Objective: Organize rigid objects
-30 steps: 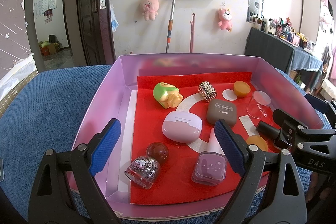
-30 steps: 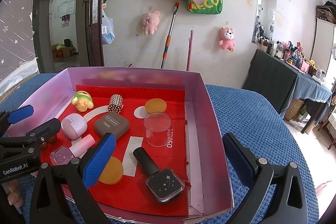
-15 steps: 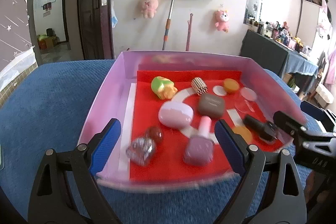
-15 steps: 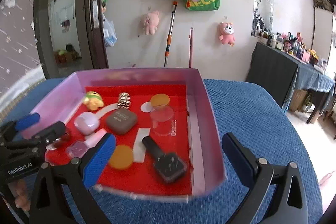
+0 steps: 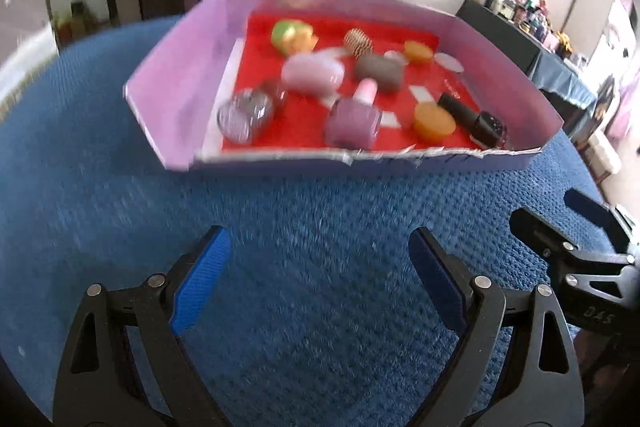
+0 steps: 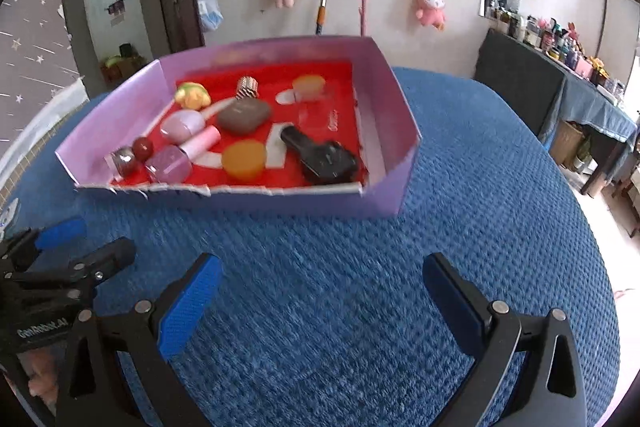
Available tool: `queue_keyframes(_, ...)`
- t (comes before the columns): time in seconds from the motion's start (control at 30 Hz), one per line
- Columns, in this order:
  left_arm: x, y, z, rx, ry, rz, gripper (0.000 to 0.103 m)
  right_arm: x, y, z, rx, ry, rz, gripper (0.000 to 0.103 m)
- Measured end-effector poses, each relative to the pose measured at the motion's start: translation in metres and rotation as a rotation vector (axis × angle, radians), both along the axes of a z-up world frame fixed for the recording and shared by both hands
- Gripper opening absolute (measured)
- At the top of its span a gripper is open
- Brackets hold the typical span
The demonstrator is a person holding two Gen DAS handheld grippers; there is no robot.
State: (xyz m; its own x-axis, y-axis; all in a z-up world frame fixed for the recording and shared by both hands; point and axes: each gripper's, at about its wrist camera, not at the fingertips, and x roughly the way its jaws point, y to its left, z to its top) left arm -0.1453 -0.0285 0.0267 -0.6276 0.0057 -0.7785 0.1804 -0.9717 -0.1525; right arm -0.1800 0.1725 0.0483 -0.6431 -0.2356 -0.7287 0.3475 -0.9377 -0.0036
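Presently every small rigid object in view lies inside the purple box (image 6: pixel 384 131), on its red liner; none rests on the blue cloth (image 6: pixel 360 287) outside it. Along the near edge, from the left: a glittery capsule (image 5: pixel 245 115) touching a dark red ball (image 6: pixel 143 147), a purple polish bottle (image 5: pixel 352 121) lying on its side with its pink cap pointing inward, an orange disc (image 6: pixel 244 160), and a black polish bottle (image 6: pixel 320 155), also lying down. Behind them sit a pink oval case (image 5: pixel 313 74), a brown compact (image 6: pixel 245 117), a green-and-yellow toy (image 5: pixel 294 35), a studded cylinder (image 6: pixel 247 87), a second orange disc (image 6: pixel 309 85), and what appears to be a clear cup beside it, though blur leaves that uncertain. Left gripper (image 5: pixel 320 277) and right gripper (image 6: pixel 320 301) both hang over bare cloth, short of the box, jaws spread wide and carrying nothing. Judgement: the scene fits either a finished gathering, everything boxed and the grippers clear of it, or a box of loose items awaiting sorting; the pictures do not settle which. The items lie unaligned and crowded, several touching. The torn near wall is low; the side walls stand higher and would hinder a sideways approach. Wall clutter and the side table stand well apart.
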Motion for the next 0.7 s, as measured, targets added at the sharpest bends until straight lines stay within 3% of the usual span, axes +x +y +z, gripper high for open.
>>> queue_keyframes(0.3, 0.004, 0.013, -0.006, -0.135, -0.028, 0.028, 0.091, 0.001, 0.008, -0.014, 0.056, -0.102, -0.022, 0.103)
queue_keyframes(0.7, 0.003, 0.007, -0.007, -0.131, -0.048, 0.066, 0.103, -0.004, 0.015, -0.015, 0.066, -0.128, -0.044, 0.103)
